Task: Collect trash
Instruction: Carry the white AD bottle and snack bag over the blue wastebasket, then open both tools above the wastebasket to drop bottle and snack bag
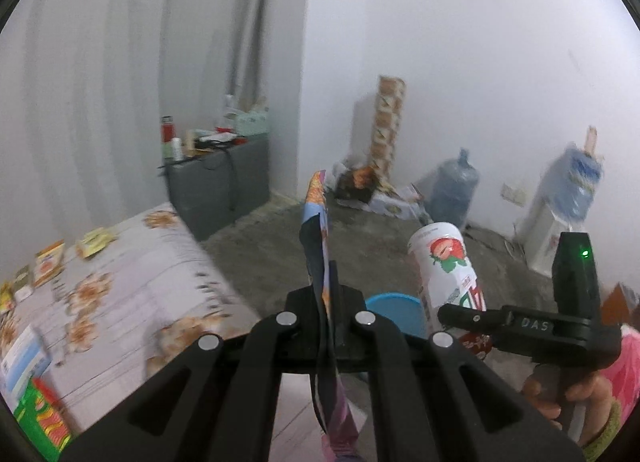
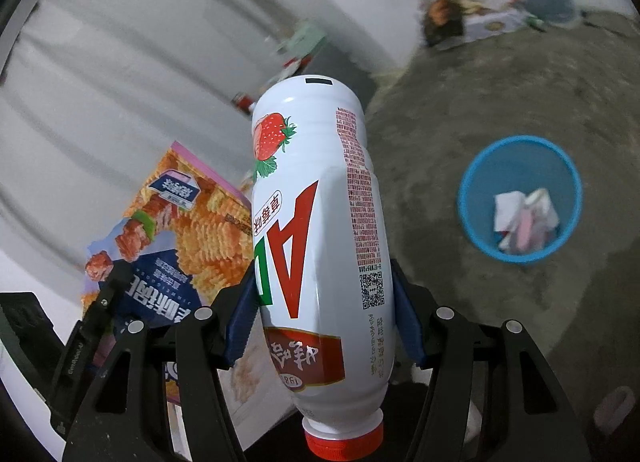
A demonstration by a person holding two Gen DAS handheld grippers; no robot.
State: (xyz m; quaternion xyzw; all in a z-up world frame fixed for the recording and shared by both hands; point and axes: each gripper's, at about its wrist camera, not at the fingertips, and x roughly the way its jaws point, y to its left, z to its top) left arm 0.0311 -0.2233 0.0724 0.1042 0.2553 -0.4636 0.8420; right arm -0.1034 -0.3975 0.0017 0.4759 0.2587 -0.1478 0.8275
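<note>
The white strawberry-drink bottle [image 2: 316, 246] is riding cap-down, pinched at its stiff, slick-looking waist by the right gripper [image 2: 324, 318]. The left gripper [image 1: 326, 282], pressed together, is pinching a light, floppy chip bag [image 1: 318, 246]. Both are hanging near the blue bin [image 2: 472, 222].

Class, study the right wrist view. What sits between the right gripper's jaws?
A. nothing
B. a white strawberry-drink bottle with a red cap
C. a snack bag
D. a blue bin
B: the white bottle, red cap toward the camera, is clamped between the right gripper pads.
</note>
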